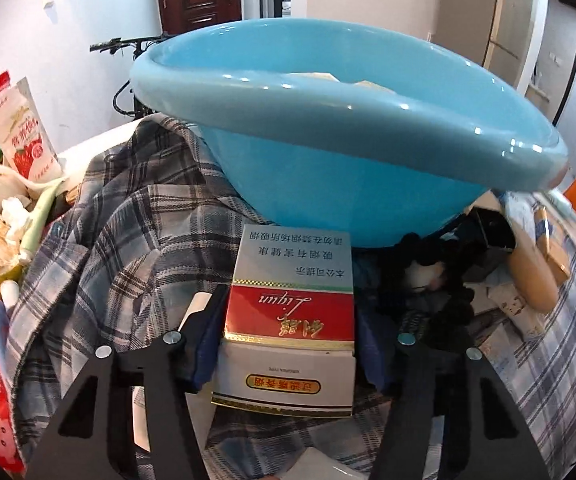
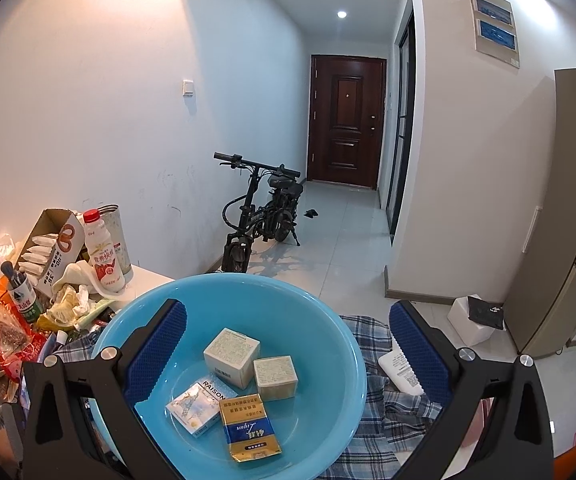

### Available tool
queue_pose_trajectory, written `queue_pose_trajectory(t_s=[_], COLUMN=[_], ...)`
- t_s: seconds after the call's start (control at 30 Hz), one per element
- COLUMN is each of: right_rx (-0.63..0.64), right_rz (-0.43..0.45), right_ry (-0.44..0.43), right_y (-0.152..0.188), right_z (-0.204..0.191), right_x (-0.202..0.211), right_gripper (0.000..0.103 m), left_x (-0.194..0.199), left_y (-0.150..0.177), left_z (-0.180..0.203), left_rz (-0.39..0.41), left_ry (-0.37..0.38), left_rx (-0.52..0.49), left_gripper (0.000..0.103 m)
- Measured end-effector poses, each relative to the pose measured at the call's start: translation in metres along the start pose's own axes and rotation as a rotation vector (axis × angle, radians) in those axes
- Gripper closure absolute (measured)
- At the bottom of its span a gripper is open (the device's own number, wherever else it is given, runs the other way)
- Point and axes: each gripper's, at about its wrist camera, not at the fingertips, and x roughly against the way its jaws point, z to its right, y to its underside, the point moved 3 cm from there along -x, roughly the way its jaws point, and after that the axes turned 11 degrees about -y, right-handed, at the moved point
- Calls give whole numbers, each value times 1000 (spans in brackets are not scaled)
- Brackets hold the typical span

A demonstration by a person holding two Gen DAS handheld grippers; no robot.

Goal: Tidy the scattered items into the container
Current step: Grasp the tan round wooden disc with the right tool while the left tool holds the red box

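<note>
While the left claw (image 1: 288, 344) grips a red-and-white cigarette pack (image 1: 288, 332) just short of the blue basin (image 1: 328, 184), the right claw (image 2: 284, 344) hangs wide above it, holding nothing. Basin sits on plaid cloth (image 1: 128, 232) over the worktop; four small boxes lie inside, including a blue-and-gold pack (image 2: 248, 428).

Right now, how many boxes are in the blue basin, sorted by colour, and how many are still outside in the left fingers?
In the blue basin:
White boxes: 2
Light blue RAISON pack: 1
Blue and gold pack: 1
Outside, between the left fingers:
Red and white pack: 1
Total: 5
</note>
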Motion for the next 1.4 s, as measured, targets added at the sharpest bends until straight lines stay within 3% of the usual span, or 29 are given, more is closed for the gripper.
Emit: queue_pose_trajectory(t_s=[0.43,0.6,0.73,0.83,1.03,1.3,1.4], right_rx=[65,105,163,127,45,-47,-69], right_rz=[8,-3,-61,-136,-307,-383,-403], right_ry=[3,-85,-117,-215,-356,-468,-468], right_y=[-4,0,37,91,177,207,213], right_z=[-17,-34,-46,-46,-43,-29,-26], right_x=[6,23,44,53,15,-31,-42], right_gripper=[0,0,0,0,0,0,0], left_x=[27,31,34,36,38,34,34], left_y=[1,-2,-6,-7,-7,-6,-6], left_z=[-7,-12,-14,-16,-16,-15,-15], left_rz=[70,83,93,99,108,97,96], left_ry=[20,22,20,21,31,24,24], left_rx=[39,50,63,73,82,80,80], left_gripper=[48,48,48,48,48,48,48])
